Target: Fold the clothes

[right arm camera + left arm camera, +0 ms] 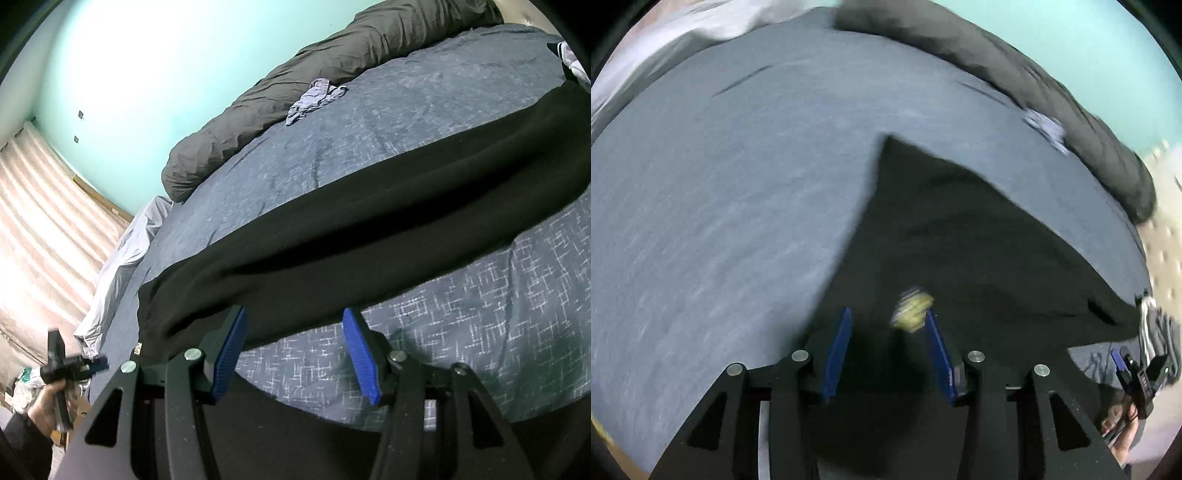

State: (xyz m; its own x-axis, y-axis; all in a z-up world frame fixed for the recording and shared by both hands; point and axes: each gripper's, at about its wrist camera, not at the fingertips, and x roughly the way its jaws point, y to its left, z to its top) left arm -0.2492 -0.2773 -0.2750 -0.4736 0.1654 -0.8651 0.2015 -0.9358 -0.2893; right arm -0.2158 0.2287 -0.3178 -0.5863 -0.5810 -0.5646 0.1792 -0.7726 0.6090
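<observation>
A black garment (369,229) lies as a long folded band across the blue-grey patterned bed cover (461,295). In the blurred left wrist view the same black garment (960,229) spreads into a pointed shape, with a small yellow label (912,308) on it. My left gripper (888,314) is open just above the black cloth, the label near its right pad. My right gripper (295,314) is open at the garment's near edge. Its left pad overlaps the cloth and its right pad is over the bare cover. Each view also shows the other gripper, hand-held, at its edge: left gripper (74,365), right gripper (1137,369).
A rolled dark grey duvet (295,77) runs along the far side of the bed under a teal wall (147,74). A small crumpled pale blue cloth (314,96) lies beside it. A white sheet (122,266) hangs off the bed's left edge near a striped curtain (44,229).
</observation>
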